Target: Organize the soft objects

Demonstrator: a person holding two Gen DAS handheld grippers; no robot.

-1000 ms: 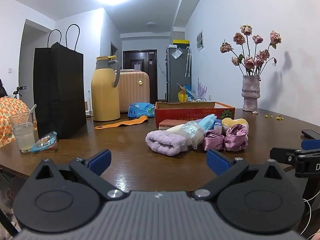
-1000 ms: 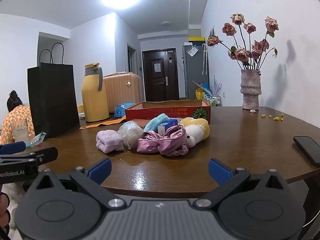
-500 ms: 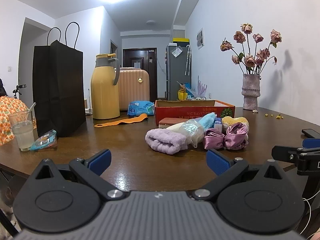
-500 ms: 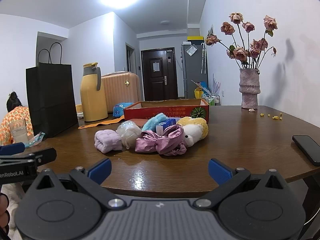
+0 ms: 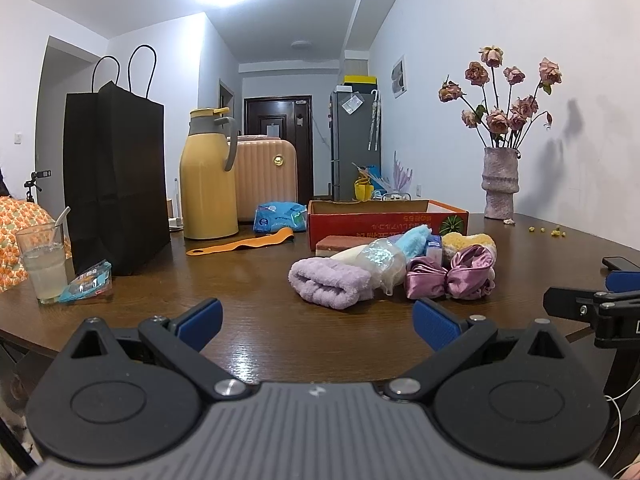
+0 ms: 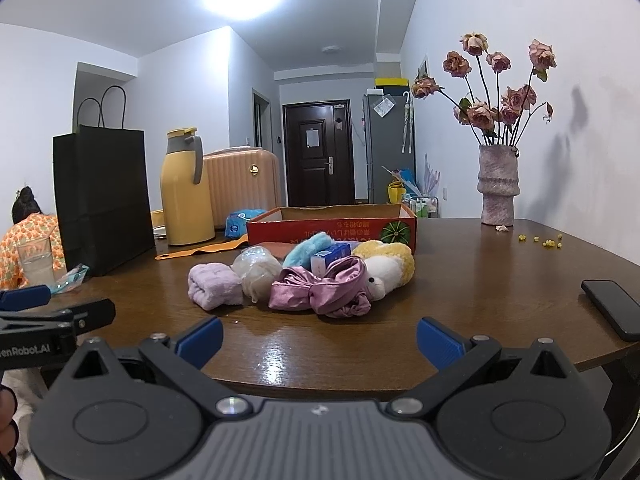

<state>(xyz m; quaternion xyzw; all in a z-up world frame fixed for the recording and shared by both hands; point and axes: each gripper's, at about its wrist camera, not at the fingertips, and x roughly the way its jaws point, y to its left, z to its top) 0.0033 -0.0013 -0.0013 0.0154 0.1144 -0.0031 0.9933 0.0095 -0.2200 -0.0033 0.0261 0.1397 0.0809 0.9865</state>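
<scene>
A heap of soft things lies mid-table: a rolled lilac towel [image 5: 329, 283] [image 6: 214, 285], a clear crinkly pouch [image 5: 380, 261] [image 6: 256, 270], a pink satin bow [image 5: 452, 275] [image 6: 324, 288], a blue fluffy piece [image 6: 310, 249] and a yellow-and-white plush [image 6: 386, 266]. Behind the heap stands an open red cardboard box [image 5: 384, 218] [image 6: 332, 226]. My left gripper [image 5: 318, 322] is open over the table's near edge, short of the towel. My right gripper [image 6: 319, 338] is open too, short of the bow. Neither holds anything.
A black paper bag [image 5: 114, 184], yellow thermos [image 5: 208, 180], drink glass [image 5: 44, 264] and snack packet [image 5: 86, 283] stand at left. A vase of dried roses [image 6: 498, 184] is at back right, a phone [image 6: 612, 308] near the right edge. A person in orange sits far left.
Both views have crept slightly nearer to the heap and dipped a little. Nothing on the table has moved, and both grippers stay open.
</scene>
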